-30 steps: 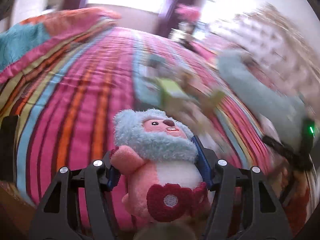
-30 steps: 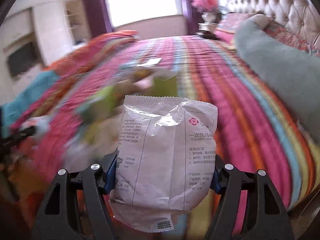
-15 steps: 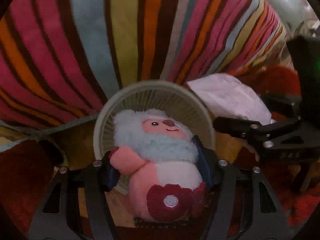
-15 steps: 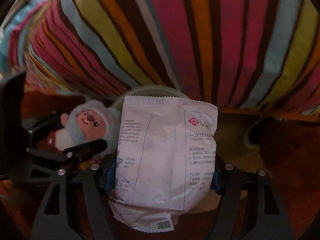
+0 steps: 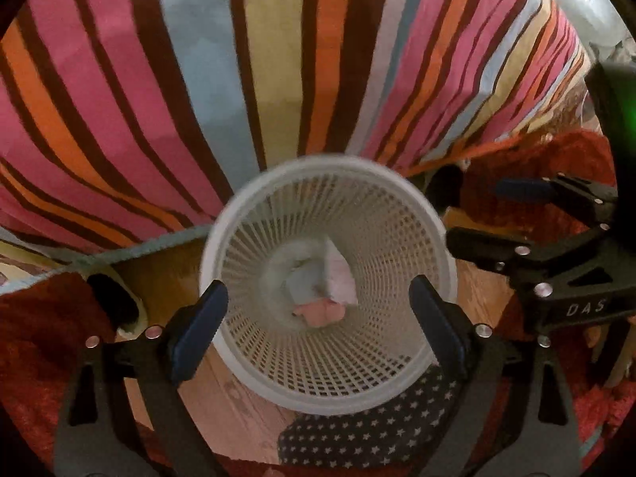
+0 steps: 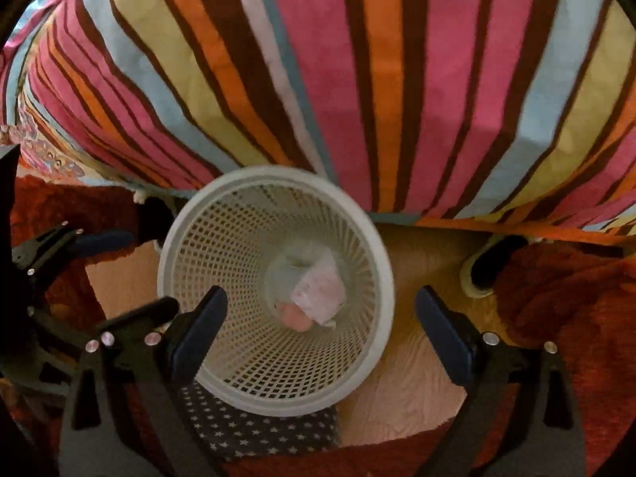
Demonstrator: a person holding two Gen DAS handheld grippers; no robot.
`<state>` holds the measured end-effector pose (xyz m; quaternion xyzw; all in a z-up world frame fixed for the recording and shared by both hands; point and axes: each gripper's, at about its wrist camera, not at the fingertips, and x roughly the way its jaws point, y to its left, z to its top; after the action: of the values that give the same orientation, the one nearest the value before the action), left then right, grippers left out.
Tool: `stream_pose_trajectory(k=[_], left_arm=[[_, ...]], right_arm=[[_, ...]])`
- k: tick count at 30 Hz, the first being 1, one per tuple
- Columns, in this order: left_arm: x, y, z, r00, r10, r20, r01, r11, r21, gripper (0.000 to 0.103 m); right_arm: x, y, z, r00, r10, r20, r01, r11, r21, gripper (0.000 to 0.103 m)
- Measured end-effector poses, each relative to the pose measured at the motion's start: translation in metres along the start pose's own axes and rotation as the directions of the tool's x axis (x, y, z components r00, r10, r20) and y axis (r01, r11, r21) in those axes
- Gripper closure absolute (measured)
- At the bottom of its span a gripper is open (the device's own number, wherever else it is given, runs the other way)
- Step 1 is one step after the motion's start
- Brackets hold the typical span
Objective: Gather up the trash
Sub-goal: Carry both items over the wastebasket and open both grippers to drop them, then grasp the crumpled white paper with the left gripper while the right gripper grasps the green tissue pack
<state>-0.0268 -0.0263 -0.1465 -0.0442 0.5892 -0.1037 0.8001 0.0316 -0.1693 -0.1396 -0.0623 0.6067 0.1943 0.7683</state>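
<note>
We hold both grippers over the white mesh basket [image 5: 330,393], left gripper [image 5: 318,330] and right gripper [image 6: 322,334] each with jaws spread and empty. A white packet [image 6: 320,292] and a pink plush toy [image 5: 320,312] lie at the basket's bottom, so this drop looks done. Next we judge we must lift clear and turn toward the striped bedspread [image 6: 357,79] for more trash. The star-patterned cloth [image 5: 357,433] and red rug [image 6: 556,298] crowd the basket; the grippers hang close together.
</note>
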Motion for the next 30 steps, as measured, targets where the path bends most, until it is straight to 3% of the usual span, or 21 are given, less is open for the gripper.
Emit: stream_pose_trajectory(k=[3,6,10,13,14,16,19,23,25,28,30], left_arm=[[-0.032,0.006,0.009,0.994,-0.005,0.105,0.007,1.0,-0.017,0.013],[-0.077,0.013,0.031,0.969,-0.012,0.247,0.021,0.999,-0.034,0.013],[-0.132,0.008,0.081,0.905,0.026,0.424,-0.037,0.999,0.019,0.013],[-0.143,-0.002,0.12,0.869,0.09,0.487,-0.127,0.991,0.043,0.013],[-0.144,-0.005,0.133,0.859,0.111,0.5,-0.151,0.988,0.042,0.013],[-0.144,-0.009,0.158,0.849,0.135,0.511,-0.181,0.983,0.041,0.013],[-0.136,-0.013,0.186,0.848,0.15,0.508,-0.201,0.979,0.046,0.013],[-0.124,-0.015,0.211,0.861,0.17,0.479,-0.219,0.974,0.049,0.013],[-0.116,-0.01,0.223,0.877,0.159,0.453,-0.202,0.978,0.047,0.013],[-0.107,-0.006,0.235,0.888,0.166,0.429,-0.206,0.977,0.048,0.013],[-0.103,0.0,0.243,0.886,0.184,0.426,-0.224,0.973,0.045,0.013]], right_arm=[[-0.038,-0.007,0.006,0.996,0.004,0.093,-0.004,1.0,-0.002,0.012],[-0.086,-0.018,0.024,0.968,0.01,0.249,-0.013,1.0,0.01,0.012],[-0.143,-0.031,0.063,0.881,-0.015,0.473,0.013,1.0,0.007,0.012],[-0.158,-0.034,0.103,0.823,-0.066,0.564,0.081,0.997,-0.002,0.012],[-0.157,-0.034,0.118,0.813,-0.078,0.577,0.099,0.995,-0.005,0.012],[-0.153,-0.034,0.145,0.806,-0.101,0.583,0.131,0.991,-0.011,0.012],[-0.142,-0.033,0.176,0.811,-0.126,0.572,0.178,0.983,-0.036,0.012],[-0.13,-0.034,0.196,0.833,-0.113,0.542,0.192,0.977,-0.092,0.012],[-0.125,-0.036,0.207,0.843,-0.116,0.525,0.203,0.973,-0.111,0.012],[-0.118,-0.035,0.22,0.841,-0.172,0.512,0.271,0.955,-0.124,0.012],[-0.116,-0.037,0.226,0.841,-0.187,0.508,0.286,0.95,-0.123,0.012]])
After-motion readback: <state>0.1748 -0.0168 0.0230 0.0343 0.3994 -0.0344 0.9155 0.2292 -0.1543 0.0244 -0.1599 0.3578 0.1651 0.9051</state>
